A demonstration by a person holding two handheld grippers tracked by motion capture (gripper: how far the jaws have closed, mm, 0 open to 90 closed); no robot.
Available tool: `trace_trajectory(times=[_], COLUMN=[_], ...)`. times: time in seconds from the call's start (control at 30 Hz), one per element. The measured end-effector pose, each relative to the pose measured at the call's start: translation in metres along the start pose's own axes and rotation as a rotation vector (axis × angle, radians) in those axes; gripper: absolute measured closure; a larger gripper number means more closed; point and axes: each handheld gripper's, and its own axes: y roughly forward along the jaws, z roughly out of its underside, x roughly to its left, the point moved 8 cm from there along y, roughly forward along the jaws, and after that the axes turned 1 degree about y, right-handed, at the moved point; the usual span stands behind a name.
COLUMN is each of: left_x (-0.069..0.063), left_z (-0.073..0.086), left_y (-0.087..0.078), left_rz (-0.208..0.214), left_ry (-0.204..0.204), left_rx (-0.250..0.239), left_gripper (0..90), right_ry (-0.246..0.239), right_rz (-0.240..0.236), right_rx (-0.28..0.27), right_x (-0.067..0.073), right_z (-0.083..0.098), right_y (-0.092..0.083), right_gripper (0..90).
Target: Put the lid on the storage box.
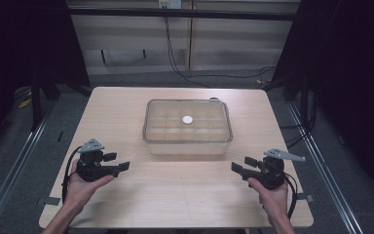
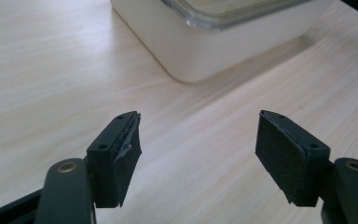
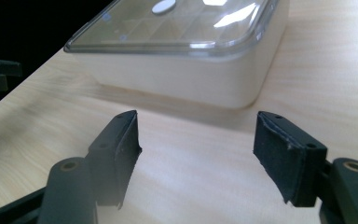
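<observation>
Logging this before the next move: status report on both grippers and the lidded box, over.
Left gripper open, empty. Right gripper open, empty. Lidded box mid-table, lid on, untouched, between them. Nothing in the way.

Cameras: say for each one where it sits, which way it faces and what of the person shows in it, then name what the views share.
High view: above the person's side, looking forward and down on the table and lidded box; forearms, left gripper and right gripper show.
Left gripper view: rides the left gripper, facing a lower corner of the box; open jaws show.
Right gripper view: rides the right gripper, facing the box and its clear lid; open jaws show.
Shared: box and table in all three.
</observation>
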Motion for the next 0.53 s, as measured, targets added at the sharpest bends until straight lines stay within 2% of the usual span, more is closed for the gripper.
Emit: trace_trajectory(times=[0.1,0.23,0.27,0.33,0.4,0.43,0.47,0.5,0.53], left_x=[-0.005,-0.015,-0.017,-0.021,-0.024,-0.025,-0.025,-0.026,-0.027], left_z=[0.011,0.022,0.026,0.033,0.037,0.039,0.040,0.040,0.039], left_y=[-0.001,-0.007,-0.007,-0.008,-0.008,-0.008,-0.009,-0.011,-0.013], left_rz=[-0.004,0.029,0.026,0.003,0.020,0.016,-0.012,-0.012,-0.006], left_ry=[0.018,-0.017,-0.013,0.030,0.012,0.008,0.002,0.009,0.010], left_rx=[0.021,0.005,0.009,0.030,0.029,0.031,0.019,0.010,-0.005], left_gripper=[30.7,30.3,30.4,30.2,30.1,30.0,29.9,29.4,30.0], right_ry=[0.015,0.003,0.007,0.010,0.004,-0.005,0.003,0.017,0.007], right_rz=[-0.011,0.017,0.023,0.026,0.039,0.057,0.063,0.054,0.060], right_rx=[0.007,0.008,0.006,0.005,0.013,0.020,0.023,0.033,0.046], right_x=[0.002,0.003,0.003,0.003,0.002,0.000,-0.002,-0.002,-0.004], right_z=[0.012,0.023,0.025,0.030,0.035,0.039,0.042,0.046,0.049], right_y=[-0.006,-0.018,-0.021,-0.025,-0.026,-0.026,-0.025,-0.024,-0.022], right_gripper=[30.1,30.0,29.8,29.7,29.1,28.6,27.4,26.0,25.0])
